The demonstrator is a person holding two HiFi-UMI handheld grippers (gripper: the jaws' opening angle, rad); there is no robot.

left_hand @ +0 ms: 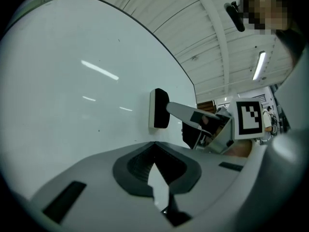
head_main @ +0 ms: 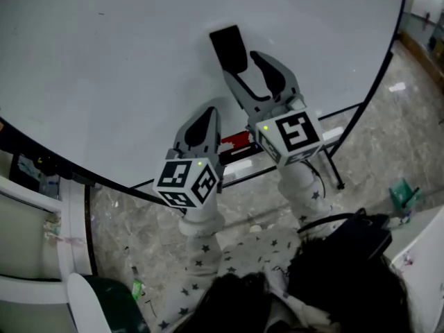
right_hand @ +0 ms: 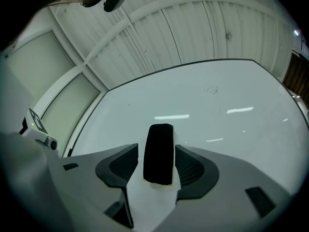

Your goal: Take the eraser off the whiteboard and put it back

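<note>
A black eraser (head_main: pixel 227 44) is seen stuck flat on the whiteboard (head_main: pixel 104 61), near its lower edge. The right tool (head_main: pixel 239 60) is held up against the board with its jaws spread and set to either side of the eraser's lower end. In the right gripper view the eraser (right_hand: pixel 159 153) is framed between the two dark pads (right_hand: pixel 120 166), and a thin strip of white board is left showing on each side, so no pinch is made. The left tool (head_main: pixel 210 111) is held lower and to the left, just off the board, with its jaws pressed together at the tips and nothing carried between them. In the left gripper view the eraser (left_hand: pixel 159 108) is seen side-on against the board, with one finger of the right tool (left_hand: pixel 170 108) at its edge. A marbled floor (head_main: pixel 388 123) is seen below the board, and a red item (head_main: pixel 236 142) is lodged on the frame under it.
</note>
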